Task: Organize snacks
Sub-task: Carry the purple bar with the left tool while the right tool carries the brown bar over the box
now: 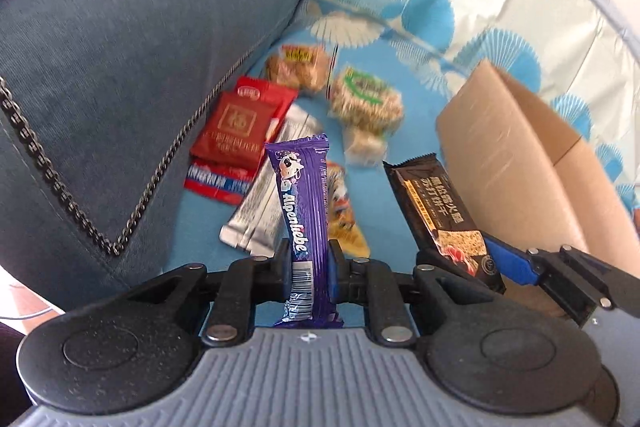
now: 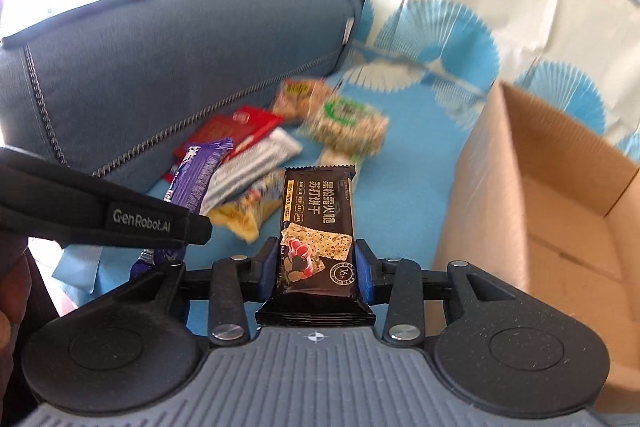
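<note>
My left gripper is shut on a purple Alpenliebe candy bar, held upright above the blue mat. My right gripper is shut on a dark brown cracker pack, also upright; it shows at the right of the left wrist view. The purple bar also shows in the right wrist view, under the left gripper's black body. An open cardboard box stands to the right, and it shows in the left wrist view. Loose snacks lie ahead: red packets, a silver stick pack, a yellow pack and two clear cracker bags.
A blue-grey sofa cushion with chain trim rises at the left. A blue and white patterned mat covers the seat and runs up the back. The box's interior looks bare.
</note>
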`<action>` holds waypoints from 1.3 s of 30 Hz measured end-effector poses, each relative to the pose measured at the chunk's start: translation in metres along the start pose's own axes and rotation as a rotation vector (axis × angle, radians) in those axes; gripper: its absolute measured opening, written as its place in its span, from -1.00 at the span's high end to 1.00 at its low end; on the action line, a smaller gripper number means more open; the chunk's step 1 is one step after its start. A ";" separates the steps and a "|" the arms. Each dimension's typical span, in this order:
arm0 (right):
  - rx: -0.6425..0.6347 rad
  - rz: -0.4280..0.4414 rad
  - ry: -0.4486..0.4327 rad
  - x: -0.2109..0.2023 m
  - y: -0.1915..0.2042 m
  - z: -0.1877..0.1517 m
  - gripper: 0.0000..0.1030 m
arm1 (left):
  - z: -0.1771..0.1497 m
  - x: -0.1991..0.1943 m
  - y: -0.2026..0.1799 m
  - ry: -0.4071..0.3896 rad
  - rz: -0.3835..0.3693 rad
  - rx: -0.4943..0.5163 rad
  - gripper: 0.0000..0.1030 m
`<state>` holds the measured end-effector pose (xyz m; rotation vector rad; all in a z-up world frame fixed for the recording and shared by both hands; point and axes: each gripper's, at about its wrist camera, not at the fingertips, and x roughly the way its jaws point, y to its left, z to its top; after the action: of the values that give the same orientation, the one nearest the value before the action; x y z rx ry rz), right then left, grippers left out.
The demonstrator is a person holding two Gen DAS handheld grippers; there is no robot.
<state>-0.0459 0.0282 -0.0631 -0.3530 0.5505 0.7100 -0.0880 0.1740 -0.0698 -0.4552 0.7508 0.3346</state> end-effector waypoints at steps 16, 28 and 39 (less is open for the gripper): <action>0.078 -0.057 -0.201 -0.042 -0.035 0.029 0.20 | 0.011 -0.019 -0.014 -0.103 -0.037 -0.023 0.65; 0.230 -0.153 -0.321 -0.092 -0.131 0.057 0.20 | 0.020 -0.038 -0.053 -0.149 -0.099 0.041 0.65; 0.265 -0.302 -0.301 -0.100 -0.195 0.033 0.20 | 0.049 -0.054 -0.125 -0.191 -0.205 0.137 0.65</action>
<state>0.0385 -0.1463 0.0455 -0.0747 0.2906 0.3817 -0.0412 0.0855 0.0346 -0.3614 0.5320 0.1307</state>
